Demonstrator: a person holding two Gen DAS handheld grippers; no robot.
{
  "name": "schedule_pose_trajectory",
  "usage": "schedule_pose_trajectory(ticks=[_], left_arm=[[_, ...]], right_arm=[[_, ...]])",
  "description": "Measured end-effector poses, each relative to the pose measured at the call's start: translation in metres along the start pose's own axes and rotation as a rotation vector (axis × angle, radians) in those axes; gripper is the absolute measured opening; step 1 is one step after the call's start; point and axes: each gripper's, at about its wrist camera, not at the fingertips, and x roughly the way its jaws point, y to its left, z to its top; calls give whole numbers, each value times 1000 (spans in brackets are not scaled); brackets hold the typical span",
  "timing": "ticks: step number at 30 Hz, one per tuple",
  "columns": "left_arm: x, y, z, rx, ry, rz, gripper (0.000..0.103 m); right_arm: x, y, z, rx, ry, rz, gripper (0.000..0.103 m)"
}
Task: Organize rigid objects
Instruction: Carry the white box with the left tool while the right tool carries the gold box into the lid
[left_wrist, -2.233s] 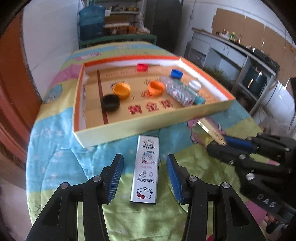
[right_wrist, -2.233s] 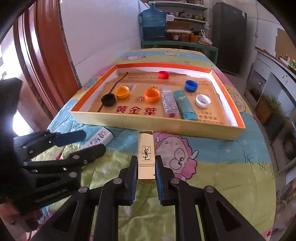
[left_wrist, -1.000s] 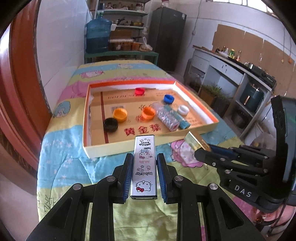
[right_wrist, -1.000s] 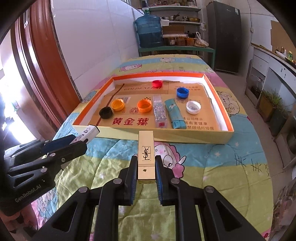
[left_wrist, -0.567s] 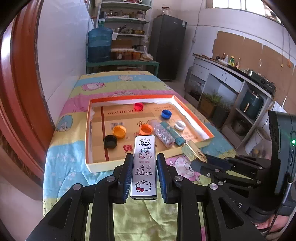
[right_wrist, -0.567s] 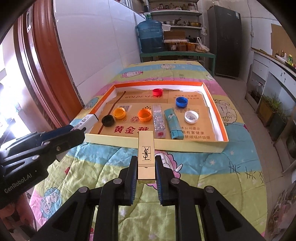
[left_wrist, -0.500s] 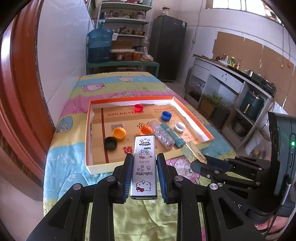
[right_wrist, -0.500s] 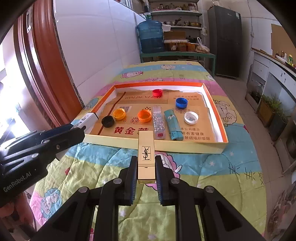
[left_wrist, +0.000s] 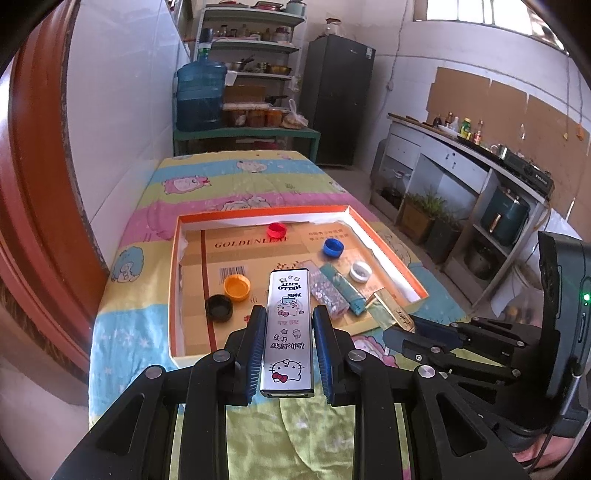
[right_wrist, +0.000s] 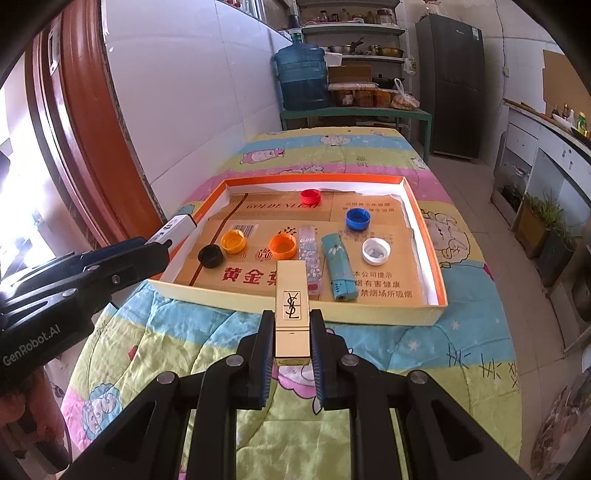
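The left gripper (left_wrist: 289, 343) clamps a silver case (left_wrist: 288, 325) lengthwise, and the right gripper (right_wrist: 291, 332) pinches a gold lipstick (right_wrist: 291, 302) likewise, both raised near the box's (right_wrist: 369, 317) front edge, probably for lowering beside the caps and tubes inside.

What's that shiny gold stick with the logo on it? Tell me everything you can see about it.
The gold case is a slim, square-edged bar with a glossy, metal-looking finish, a black interlaced logo on its top face and a thin seam across the body. The right gripper is shut on its near end, blue pads pressing both long sides. It is held off the quilt, its far end pointing toward the orange-rimmed box, overlapping the box's near wall in this view.
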Motion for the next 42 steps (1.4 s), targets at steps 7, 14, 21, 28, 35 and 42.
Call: schedule_pose_trajectory(ticks=[7, 14, 21, 28, 35, 42], left_arm=[[12, 6, 12, -13, 1, 0, 26], [24, 15, 29, -19, -6, 6, 26], [42, 26, 49, -15, -1, 34, 26], [66, 38, 65, -34, 22, 44, 26], [86, 47, 74, -49, 37, 56, 26], [101, 60, 77, -73, 54, 72, 26]], right_arm=[[6, -7, 15, 5, -7, -1, 18], [15, -10, 36, -16, -22, -6, 18], [29, -13, 64, -50, -29, 5, 18], [46, -19, 82, -64, -18, 17, 18], [63, -24, 90, -62, 1, 37, 18], [82, -23, 97, -73, 22, 57, 18]])
